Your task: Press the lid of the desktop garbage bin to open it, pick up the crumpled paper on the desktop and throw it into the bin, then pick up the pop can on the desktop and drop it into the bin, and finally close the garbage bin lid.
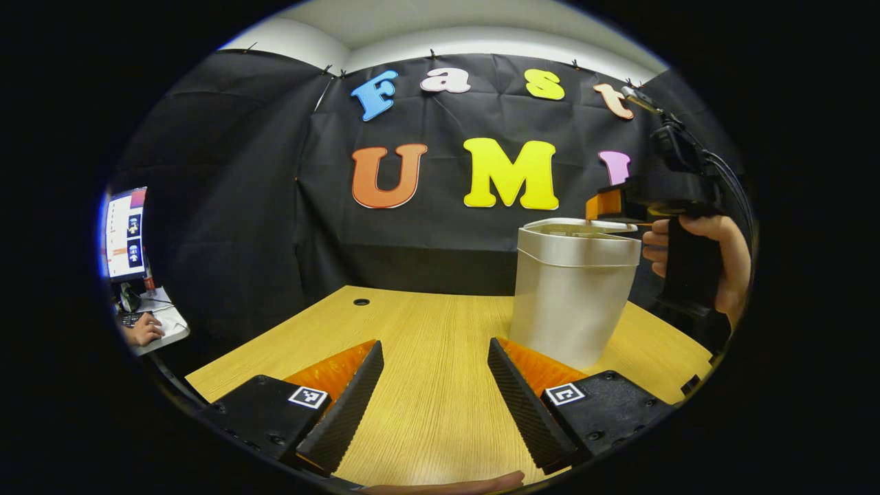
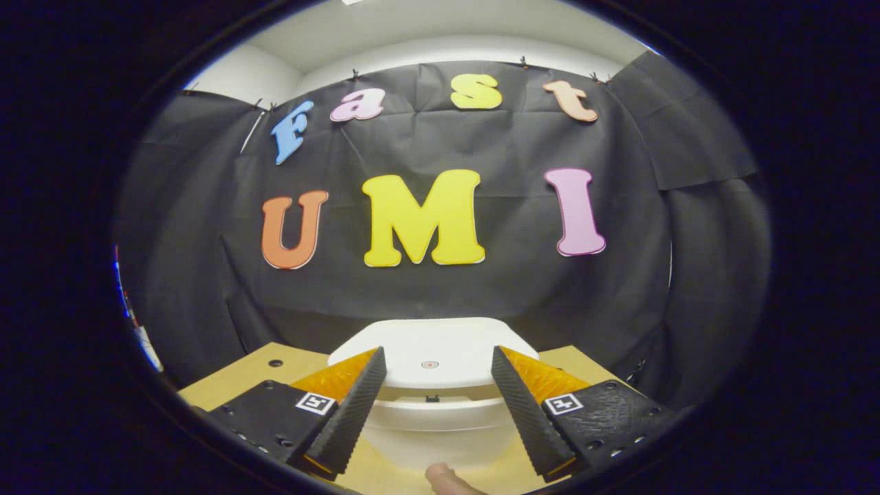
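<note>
The white bin (image 1: 574,289) stood on the counter (image 1: 426,344) at the right of the left gripper view, its lid (image 2: 430,361) just below and ahead of the right tongs (image 2: 434,405), nearer than the left tongs (image 1: 433,405), both spread wide and empty.

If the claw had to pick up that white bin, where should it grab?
Probably the upper rim of the white plastic desktop bin, coming from the side. It stands upright, tapering narrower toward the base, with a stepped band under the lid that should stop the fingers slipping. The right claw is open above it.
</note>
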A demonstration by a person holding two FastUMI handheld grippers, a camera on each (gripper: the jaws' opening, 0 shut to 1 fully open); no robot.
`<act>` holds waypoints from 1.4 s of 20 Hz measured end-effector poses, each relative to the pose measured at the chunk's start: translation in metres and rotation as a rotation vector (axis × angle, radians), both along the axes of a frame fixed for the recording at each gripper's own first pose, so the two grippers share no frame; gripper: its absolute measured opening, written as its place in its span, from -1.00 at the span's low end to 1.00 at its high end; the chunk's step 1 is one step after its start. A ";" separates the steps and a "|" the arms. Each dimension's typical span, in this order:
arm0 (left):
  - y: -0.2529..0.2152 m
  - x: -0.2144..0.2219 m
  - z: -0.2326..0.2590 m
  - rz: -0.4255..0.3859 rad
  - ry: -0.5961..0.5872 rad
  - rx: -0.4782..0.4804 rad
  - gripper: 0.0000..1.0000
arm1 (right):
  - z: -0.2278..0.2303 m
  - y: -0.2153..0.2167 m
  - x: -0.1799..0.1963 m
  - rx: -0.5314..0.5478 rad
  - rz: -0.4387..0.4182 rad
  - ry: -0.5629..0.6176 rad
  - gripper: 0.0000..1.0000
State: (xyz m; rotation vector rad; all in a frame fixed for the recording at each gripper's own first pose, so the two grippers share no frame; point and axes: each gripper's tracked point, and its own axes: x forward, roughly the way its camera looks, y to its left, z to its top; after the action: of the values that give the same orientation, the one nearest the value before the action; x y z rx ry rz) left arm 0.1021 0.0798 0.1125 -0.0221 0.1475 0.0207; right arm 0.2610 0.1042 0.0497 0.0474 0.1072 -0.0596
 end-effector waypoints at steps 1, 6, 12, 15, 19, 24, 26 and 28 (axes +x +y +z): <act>0.000 0.002 -0.003 0.003 0.010 -0.006 0.97 | -0.003 -0.001 0.003 -0.017 -0.003 0.018 0.90; -0.001 0.004 -0.007 0.013 0.031 -0.017 0.98 | -0.025 -0.007 0.014 -0.038 0.012 0.140 0.92; -0.008 0.003 -0.006 0.000 0.021 -0.008 0.97 | -0.042 -0.009 0.010 -0.047 0.032 0.143 0.93; -0.016 -0.003 0.004 -0.010 0.000 0.002 0.97 | -0.030 -0.006 0.013 -0.070 0.052 0.081 0.94; -0.015 -0.004 0.019 -0.013 -0.069 0.010 0.96 | -0.030 -0.012 0.014 0.001 0.078 0.103 0.89; -0.009 -0.007 0.022 0.017 -0.078 -0.007 0.97 | -0.028 -0.030 0.000 -0.042 0.102 0.047 0.87; -0.007 -0.008 0.026 0.041 -0.088 -0.008 0.96 | -0.032 -0.042 -0.019 -0.040 0.095 0.030 0.87; -0.011 -0.012 0.031 0.051 -0.103 -0.013 0.96 | -0.041 -0.056 -0.045 -0.047 0.085 0.035 0.87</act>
State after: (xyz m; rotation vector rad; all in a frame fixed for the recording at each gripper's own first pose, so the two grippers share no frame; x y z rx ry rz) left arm 0.0897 0.0691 0.1437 -0.0394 0.0443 0.0699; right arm 0.2157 0.0480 0.0092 -0.0053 0.1424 0.0222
